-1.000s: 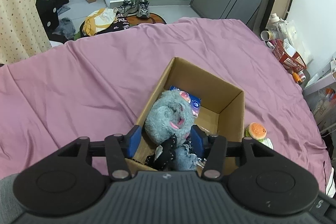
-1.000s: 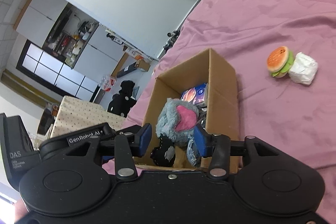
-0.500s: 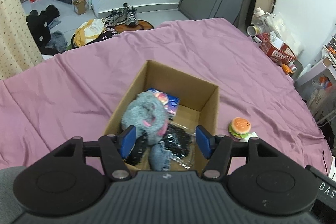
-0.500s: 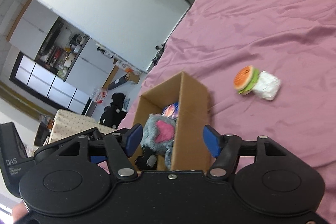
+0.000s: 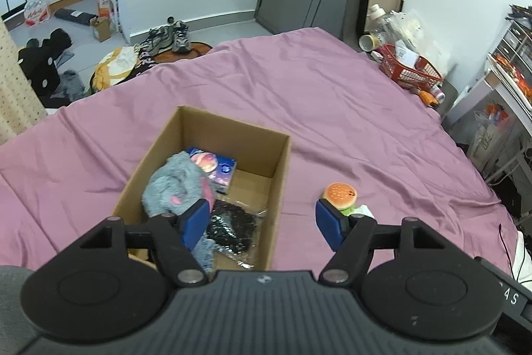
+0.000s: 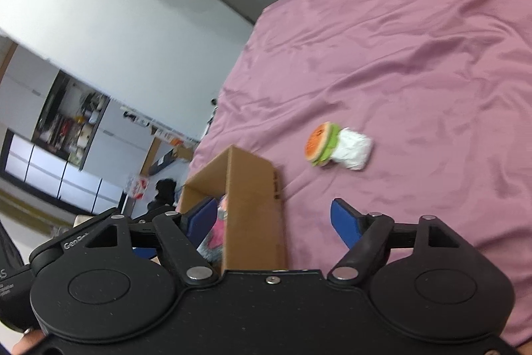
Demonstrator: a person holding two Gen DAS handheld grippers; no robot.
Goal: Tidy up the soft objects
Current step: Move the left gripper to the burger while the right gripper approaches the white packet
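Observation:
An open cardboard box point(image 5: 279, 162) sits on the purple bedsheet point(image 5: 332, 108). Inside lie a grey plush toy with pink patches point(image 5: 176, 185), a blue packet point(image 5: 217, 168) and a black item in clear wrap point(image 5: 232, 225). A burger plush point(image 5: 340, 193) lies on the sheet right of the box, beside a white soft bundle point(image 6: 352, 148). My left gripper point(image 5: 262, 222) is open and empty above the box's near right corner. My right gripper point(image 6: 272, 222) is open and empty over the box's near wall point(image 6: 252, 208); the burger plush point(image 6: 321, 143) lies ahead of it.
A red basket point(image 5: 410, 69) with bottles and cups stands at the bed's far right corner. Shelving point(image 5: 505, 95) lines the right side. Shoes, bags and clothes point(image 5: 133, 59) lie on the floor beyond the bed. A spotted cloth point(image 5: 16, 88) hangs at left.
Both grippers opened wide, let go of the grey plush in the box, and pulled back and up. Both views have swung right, toward the burger plush.

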